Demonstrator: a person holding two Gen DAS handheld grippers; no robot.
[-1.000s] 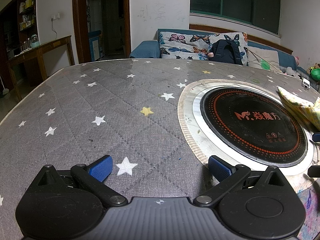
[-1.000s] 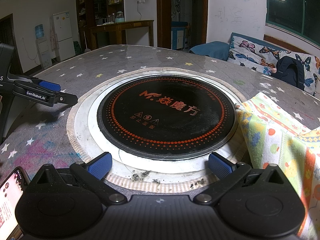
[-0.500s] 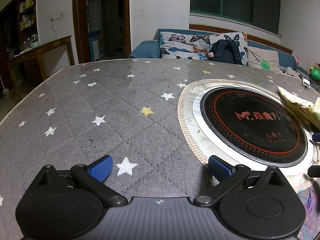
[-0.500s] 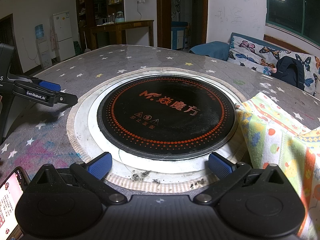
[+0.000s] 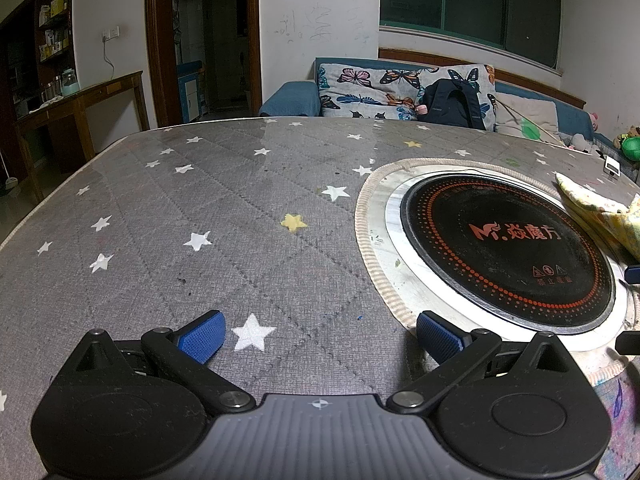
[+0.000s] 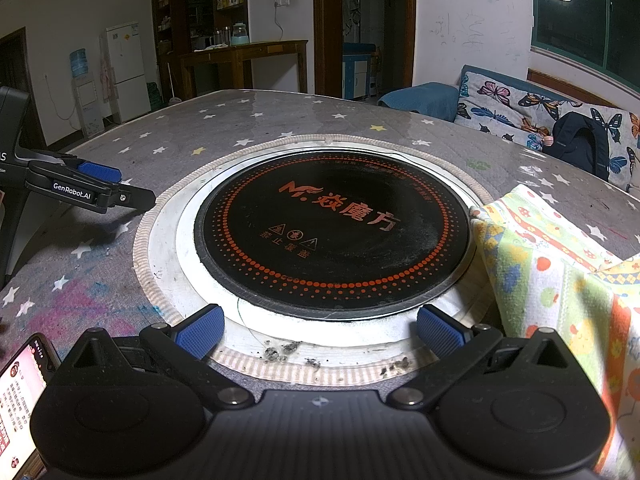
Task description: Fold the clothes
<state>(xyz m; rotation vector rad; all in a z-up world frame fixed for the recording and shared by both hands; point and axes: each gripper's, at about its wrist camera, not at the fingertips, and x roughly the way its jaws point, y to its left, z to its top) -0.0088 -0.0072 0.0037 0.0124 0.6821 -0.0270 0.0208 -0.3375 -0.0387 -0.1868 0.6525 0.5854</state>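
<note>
A colourful patterned cloth [image 6: 560, 264], yellow, green and orange, lies bunched at the right of the table beside the round black hotplate [image 6: 332, 232]; its edge also shows in the left wrist view [image 5: 600, 208]. My right gripper [image 6: 320, 332] is open and empty, low over the hotplate's near rim, with the cloth just to its right. My left gripper [image 5: 320, 336] is open and empty over the grey star-patterned tablecloth [image 5: 200, 220], left of the hotplate [image 5: 508, 248]. The left gripper also shows from the side in the right wrist view [image 6: 92, 184].
A phone [image 6: 20, 396] with a lit screen lies at the table's near left edge. Beyond the table are a sofa with butterfly cushions [image 5: 400, 88] and a black backpack [image 5: 452, 104], a wooden side table [image 6: 244, 56] and a doorway.
</note>
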